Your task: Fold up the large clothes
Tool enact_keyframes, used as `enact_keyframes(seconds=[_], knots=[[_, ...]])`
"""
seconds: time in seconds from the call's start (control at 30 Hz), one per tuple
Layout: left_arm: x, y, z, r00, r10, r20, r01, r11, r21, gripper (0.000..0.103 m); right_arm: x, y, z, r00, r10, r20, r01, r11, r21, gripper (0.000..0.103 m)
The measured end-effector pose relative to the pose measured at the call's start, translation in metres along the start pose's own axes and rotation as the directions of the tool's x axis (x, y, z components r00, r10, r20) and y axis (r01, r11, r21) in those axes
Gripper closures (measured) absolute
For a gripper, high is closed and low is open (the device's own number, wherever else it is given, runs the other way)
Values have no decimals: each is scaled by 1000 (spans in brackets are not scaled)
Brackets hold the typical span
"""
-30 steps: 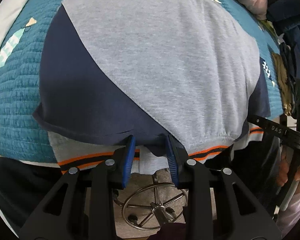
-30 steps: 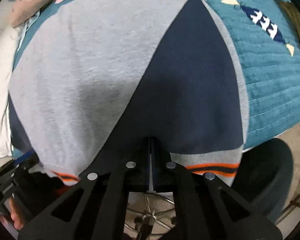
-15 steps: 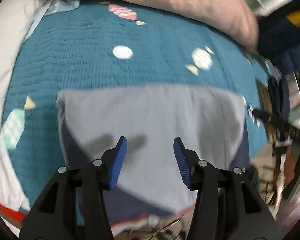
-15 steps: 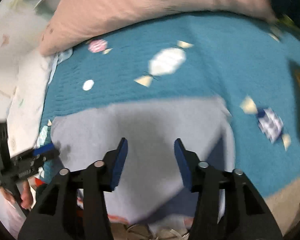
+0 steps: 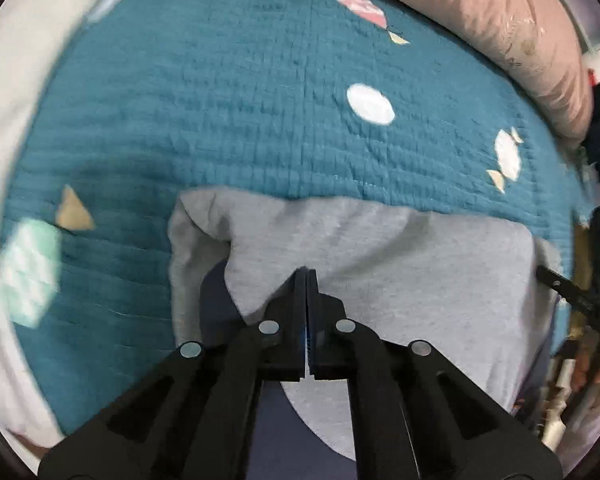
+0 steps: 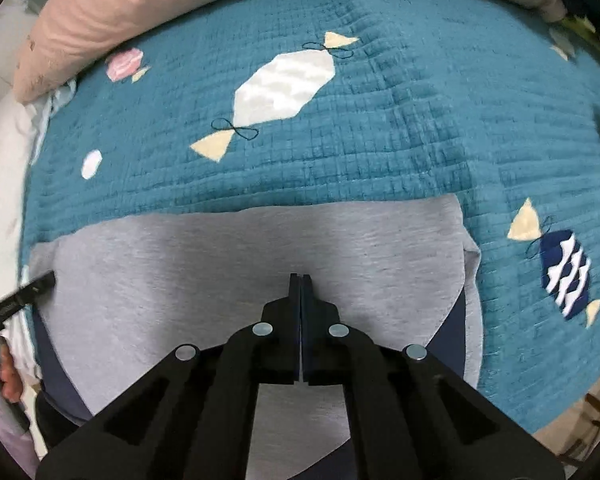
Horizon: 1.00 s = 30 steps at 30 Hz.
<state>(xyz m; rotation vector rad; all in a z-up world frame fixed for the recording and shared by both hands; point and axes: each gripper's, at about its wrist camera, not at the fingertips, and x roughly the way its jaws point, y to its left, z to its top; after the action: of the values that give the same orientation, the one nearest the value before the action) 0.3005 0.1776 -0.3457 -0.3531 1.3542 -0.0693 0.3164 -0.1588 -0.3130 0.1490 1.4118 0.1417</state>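
The grey and navy sweatshirt (image 5: 400,272) was seen folded flat on the teal quilt (image 5: 228,120), near its front edge, with the pink pillow (image 6: 148,8) well behind it. The left gripper (image 5: 307,276) was held above the grey fabric, fingers pressed together with nothing visibly pinched. The right gripper (image 6: 301,280) was likewise closed tight and empty over the same garment.

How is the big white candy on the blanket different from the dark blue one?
The white candy is bigger and plain; the blue candy is smaller, with white zigzags. White lies beyond the grey sweatshirt, blue to its right. Both have cream twisted ends on the teal blanket.
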Motion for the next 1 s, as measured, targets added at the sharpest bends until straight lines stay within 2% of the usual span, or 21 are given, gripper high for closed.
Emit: enact_keyframes(seconds=[0.07, 0.17, 0.23, 0.3, 0.37, 0.43, 0.5, 0.6, 0.7, 0.73, 0.8, 0.83, 0.87, 0.93, 1.0], knots=[[0, -4, 2, 1000, 28, 2, -28, 1000, 11, 100, 6, -4, -1, 1000, 6, -2, -6, 999, 47, 103], [1, -17, 3, 995, 99, -8, -98, 993, 66, 100, -11, 27, 2, 995, -96, 23, 96, 995, -4, 103], [-5, -21, 2, 992, 129, -12, -127, 989, 71, 101, -28, 30, -6, 984, -175, 25, 176, 984, -18, 103], [-12, -23, -3, 987, 162, -12, -161, 985, 64, 101, -39, 16, -15, 981, -193, 35, 193, 981, 8, 103], [-9, -17, -9, 988, 154, -4, -153, 986, 63, 101, -24, -8, -17, 978, -210, -9, 210, 977, 47, 103], [4, -1, -10, 996, 89, 2, -89, 996, 6, 100, -8, -34, -23, 993, -118, -8, 118, 988, 103, 103], [-5, 0, -8, 998, 65, 6, -65, 997, -31, 101, -19, -31, -26, 992, -126, 5, 125, 986, 107, 103], [-28, -16, -20, 990, 138, 39, -139, 990, 28, 103, -34, -19, -32, 987, -160, 27, 159, 986, 58, 101], [-53, -34, -37, 996, 29, 87, -32, 999, 34, 103, -62, 6, -47, 992, -83, 93, 84, 996, -6, 101], [-59, -44, -46, 995, -18, 96, 14, 999, 44, 103, -72, 18, -59, 995, -12, 95, 15, 999, -30, 101], [-56, -65, -61, 994, -83, 73, 79, 995, 64, 103, -70, 47, -75, 993, 113, 45, -109, 991, -81, 101], [-48, -79, -71, 992, -123, 38, 119, 989, 88, 103, -65, 64, -87, 989, 149, 11, -147, 983, -114, 101], [-41, -87, -77, 991, -133, 14, 131, 986, 103, 103, -58, 78, -97, 986, 166, -18, -167, 974, -151, 101], [-20, -97, -87, 995, -95, -31, 98, 988, 122, 103, -38, 96, -110, 983, 174, -67, -184, 964, -192, 101], [8, -87, -98, 994, -51, -98, 60, 994, 93, 103, -14, 87, -120, 987, 122, -105, -139, 976, -169, 103]])
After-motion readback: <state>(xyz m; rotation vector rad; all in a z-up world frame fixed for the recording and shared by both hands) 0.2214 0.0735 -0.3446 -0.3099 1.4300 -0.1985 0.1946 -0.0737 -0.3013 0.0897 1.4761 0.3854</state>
